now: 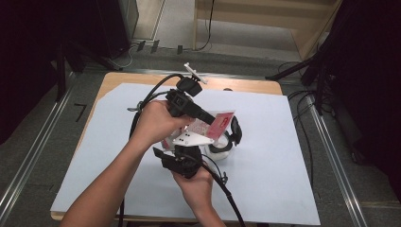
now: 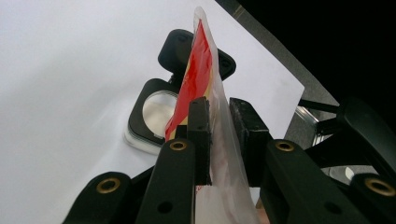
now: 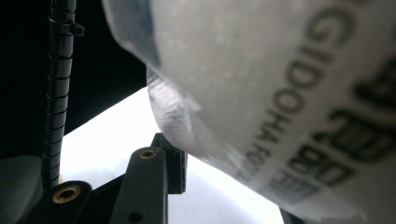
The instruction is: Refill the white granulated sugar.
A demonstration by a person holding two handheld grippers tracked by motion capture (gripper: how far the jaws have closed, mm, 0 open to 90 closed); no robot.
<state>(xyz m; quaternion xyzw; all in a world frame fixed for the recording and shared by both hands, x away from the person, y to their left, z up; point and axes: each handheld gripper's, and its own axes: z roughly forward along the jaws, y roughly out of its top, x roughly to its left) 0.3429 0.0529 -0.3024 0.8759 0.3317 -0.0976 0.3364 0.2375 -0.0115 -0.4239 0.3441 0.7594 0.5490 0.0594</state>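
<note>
The left tool point(image 2: 219, 135) pinches the red packet point(image 2: 196, 79) upright — directly above the open container point(image 2: 154, 109) (right tool's point(image 3: 224, 186) grip unclear).

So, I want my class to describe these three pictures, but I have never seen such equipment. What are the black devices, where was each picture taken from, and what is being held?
A person sits at a table covered by a white sheet and holds black hand-held tongs in each hand. The high view looks down from above: the left tongs come in from the upper left, the right tongs from below. Each of the other two pictures comes from a small camera riding on one pair of tongs, looking along its jaws. In the left one, the jaws are closed on a clear packet with red printing, held edge-on. In the right one the same packet sits very close to the lens, showing printed letters; whether those jaws grip it is unclear. On the sheet under the packet lies a container with a black rim and hinged lid, standing open.
</note>
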